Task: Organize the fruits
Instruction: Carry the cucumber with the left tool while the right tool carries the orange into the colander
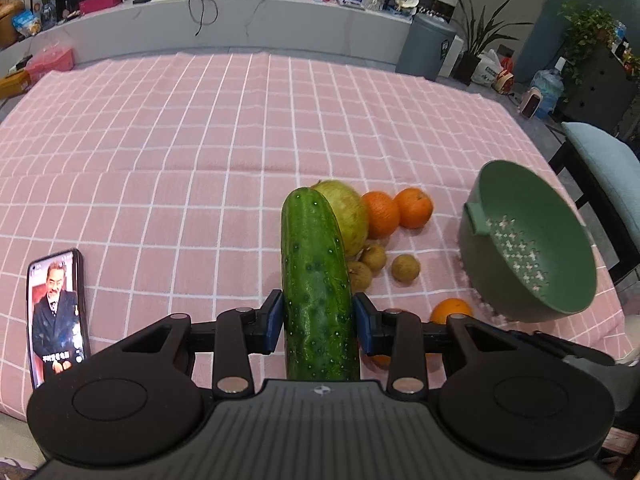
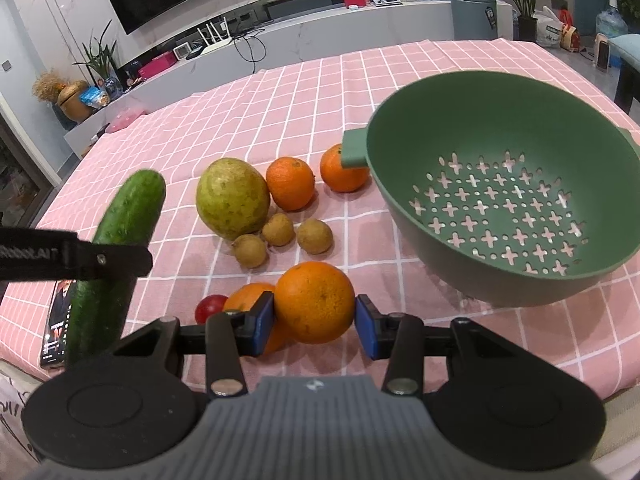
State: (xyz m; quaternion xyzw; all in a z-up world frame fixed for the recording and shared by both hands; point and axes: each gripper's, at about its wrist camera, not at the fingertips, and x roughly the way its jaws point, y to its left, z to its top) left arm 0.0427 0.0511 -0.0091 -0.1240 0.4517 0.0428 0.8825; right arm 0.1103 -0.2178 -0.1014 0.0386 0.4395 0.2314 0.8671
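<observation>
Jaws of the left gripper (image 1: 318,322) clamp a cucumber (image 1: 316,280), long axis pointing away; those of the right gripper (image 2: 315,322) bracket an orange (image 2: 315,307), contact unclear. Right and far sits the empty green colander (image 2: 404,200), nearer the right gripper.

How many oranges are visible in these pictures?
4. Two oranges lie side by side beyond the big green fruit. One orange is between the right gripper fingers. One lies behind it, partly hidden. More may be hidden.
</observation>
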